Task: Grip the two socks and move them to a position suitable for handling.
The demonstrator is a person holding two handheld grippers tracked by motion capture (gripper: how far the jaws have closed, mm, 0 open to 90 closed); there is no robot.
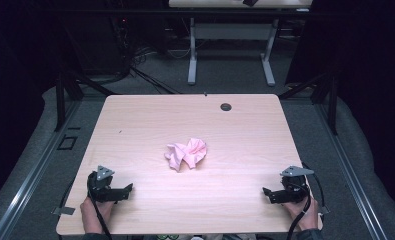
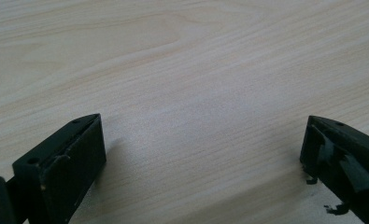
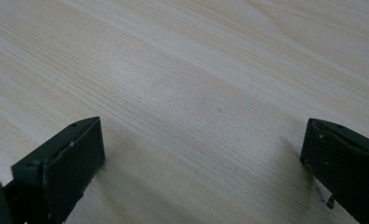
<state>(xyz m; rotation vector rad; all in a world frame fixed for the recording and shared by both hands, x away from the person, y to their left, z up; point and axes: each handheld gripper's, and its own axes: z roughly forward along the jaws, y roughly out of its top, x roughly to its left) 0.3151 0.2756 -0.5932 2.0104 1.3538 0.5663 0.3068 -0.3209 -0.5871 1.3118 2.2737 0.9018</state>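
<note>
From the high view, the left gripper [image 1: 121, 192] and right gripper [image 1: 271, 194] rest on the desk [image 1: 135, 125] near its front corners, and a crumpled pink cloth [image 1: 186, 153] lies ahead of both sets of jaws, between them and well apart from each. In the left gripper view the jaws stand wide apart over bare wood. The right gripper view shows the same, so a reach could likely snag one loose fold and drag the cloth rather than lift it.

The table [image 1: 195, 120] is brightly and evenly lit from above while the surroundings at nine and three o'clock fall nearly black. In both gripper views the wood grain is sharp; soft shadows pool beside the jaws.
</note>
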